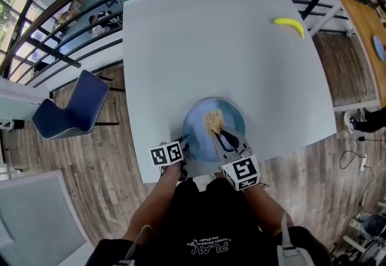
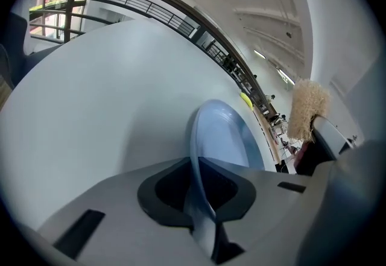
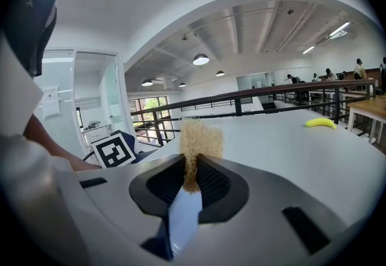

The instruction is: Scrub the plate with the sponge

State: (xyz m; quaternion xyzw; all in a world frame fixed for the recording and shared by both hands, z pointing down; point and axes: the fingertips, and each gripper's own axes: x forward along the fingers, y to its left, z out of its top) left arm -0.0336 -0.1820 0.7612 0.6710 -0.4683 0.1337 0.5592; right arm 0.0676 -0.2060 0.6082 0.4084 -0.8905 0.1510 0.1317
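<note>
A pale grey table (image 1: 211,47) fills the centre of the frame. A yellow banana (image 1: 289,25) lies at its upper right, and a blue plate (image 1: 196,129) rests near its lower edge.

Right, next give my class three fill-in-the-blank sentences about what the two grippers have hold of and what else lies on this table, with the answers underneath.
1. The left gripper is shut on the rim of the blue ____.
2. The right gripper pinches a tan, fibrous ____ between its jaws.
3. Far across the table, near its right corner, lies a yellow ____.

Missing words: plate; sponge; banana.
</note>
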